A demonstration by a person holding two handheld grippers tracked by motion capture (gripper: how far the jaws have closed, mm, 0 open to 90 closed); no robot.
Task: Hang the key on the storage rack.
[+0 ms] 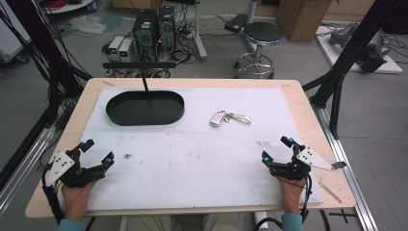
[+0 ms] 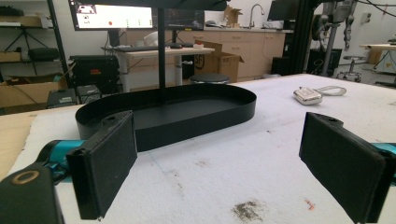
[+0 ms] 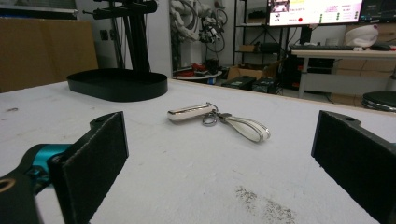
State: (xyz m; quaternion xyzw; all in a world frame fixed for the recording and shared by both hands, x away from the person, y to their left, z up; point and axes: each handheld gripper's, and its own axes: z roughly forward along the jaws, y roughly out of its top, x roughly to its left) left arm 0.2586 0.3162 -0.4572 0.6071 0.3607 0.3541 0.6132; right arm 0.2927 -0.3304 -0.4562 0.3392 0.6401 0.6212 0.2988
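Both my tongs, left point(image 1: 98, 152) and right point(image 1: 275, 149), sit wide and empty; key fob point(image 3: 190, 112) lies mid-surface right of the tray point(image 1: 145, 107), looks light, rigid, slick, so I'd pinch its long sides, not the floppy strap point(image 3: 247, 127).

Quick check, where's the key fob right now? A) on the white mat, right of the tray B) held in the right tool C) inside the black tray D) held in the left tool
A: the key fob lies on the white mat, apart from the black oval tray and to its right; the left tool and right tool are both open and empty near the table's front edge.
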